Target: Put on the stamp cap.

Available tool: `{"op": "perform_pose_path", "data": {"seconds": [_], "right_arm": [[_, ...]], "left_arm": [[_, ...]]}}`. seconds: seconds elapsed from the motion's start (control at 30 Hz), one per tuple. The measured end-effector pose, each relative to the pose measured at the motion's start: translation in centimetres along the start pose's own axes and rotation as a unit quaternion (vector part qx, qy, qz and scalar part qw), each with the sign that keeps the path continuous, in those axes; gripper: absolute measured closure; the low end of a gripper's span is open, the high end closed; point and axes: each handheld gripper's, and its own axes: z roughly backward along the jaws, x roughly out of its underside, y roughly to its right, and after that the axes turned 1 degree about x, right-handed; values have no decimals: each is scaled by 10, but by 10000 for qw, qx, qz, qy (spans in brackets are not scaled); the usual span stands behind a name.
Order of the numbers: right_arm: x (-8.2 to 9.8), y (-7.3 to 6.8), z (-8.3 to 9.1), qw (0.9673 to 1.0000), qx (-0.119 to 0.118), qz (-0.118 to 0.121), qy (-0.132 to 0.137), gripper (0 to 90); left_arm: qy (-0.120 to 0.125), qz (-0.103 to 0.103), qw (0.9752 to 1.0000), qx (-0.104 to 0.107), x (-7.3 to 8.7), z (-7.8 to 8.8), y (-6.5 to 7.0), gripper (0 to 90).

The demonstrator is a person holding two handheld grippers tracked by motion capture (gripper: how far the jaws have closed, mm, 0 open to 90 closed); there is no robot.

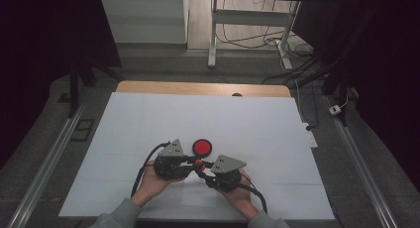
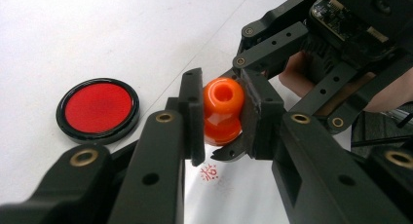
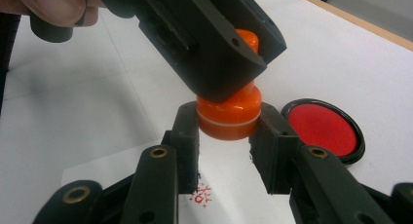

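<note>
both grippers pinch one orange stamp (image 2: 223, 111) above the paper (image 3: 229, 195): the left gripper (image 2: 221, 118) clamps its knob end, the right gripper (image 3: 225, 136) its wide base. a red mark (image 3: 200, 195) sits just below, and the red ink pad (image 1: 202, 147) lies beside them on the tabletop (image 1: 148, 119).

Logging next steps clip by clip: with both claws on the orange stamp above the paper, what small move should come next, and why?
Probably one claw should let go. The left claw and the right claw both clamp the orange stamp, held off the paper, where a red print already shows. The open ink pad lies close by, so the stamp likely goes there or gets set down.
</note>
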Motion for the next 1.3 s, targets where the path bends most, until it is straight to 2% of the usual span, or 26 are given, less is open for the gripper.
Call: {"op": "perform_pose_path", "data": {"seconds": [0.23,1.3], "right_arm": [[0,0,-1,10000,12,-14,11,642],[0,-1,0,9999,45,3,-93,645]], "left_arm": [[23,47,10000,23,1,-1,-1,720],[38,-14,10000,-56,3,-2,2,722]]}}
